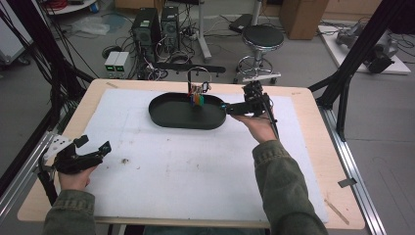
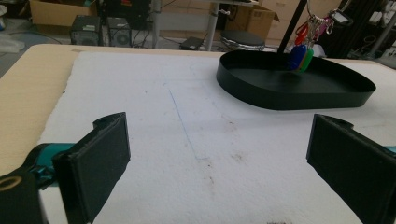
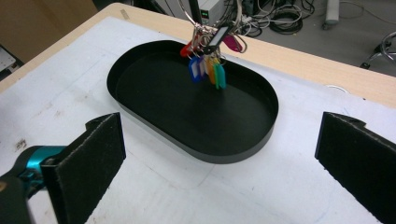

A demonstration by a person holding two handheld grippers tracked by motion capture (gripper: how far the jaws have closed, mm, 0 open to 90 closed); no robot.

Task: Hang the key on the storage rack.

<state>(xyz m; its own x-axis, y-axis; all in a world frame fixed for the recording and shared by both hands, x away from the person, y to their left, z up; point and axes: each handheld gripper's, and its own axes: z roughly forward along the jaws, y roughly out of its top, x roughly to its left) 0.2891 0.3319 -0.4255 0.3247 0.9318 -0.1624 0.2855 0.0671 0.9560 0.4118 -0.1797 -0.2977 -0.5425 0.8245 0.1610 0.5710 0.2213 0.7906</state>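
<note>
Wide-apart jaws; black tray point(image 3: 243, 140), coloured tags point(image 3: 210, 70), lettering unreadable.

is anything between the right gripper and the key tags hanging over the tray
Only the tray rim: its near wall lies between the right gripper and the key tags. The tags hang above the rim from a stand, and the open fingers hold nothing.

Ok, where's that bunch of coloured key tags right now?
In the high view the key tags hang from a small stand over the far side of the black tray, just left of the right claw.
</note>
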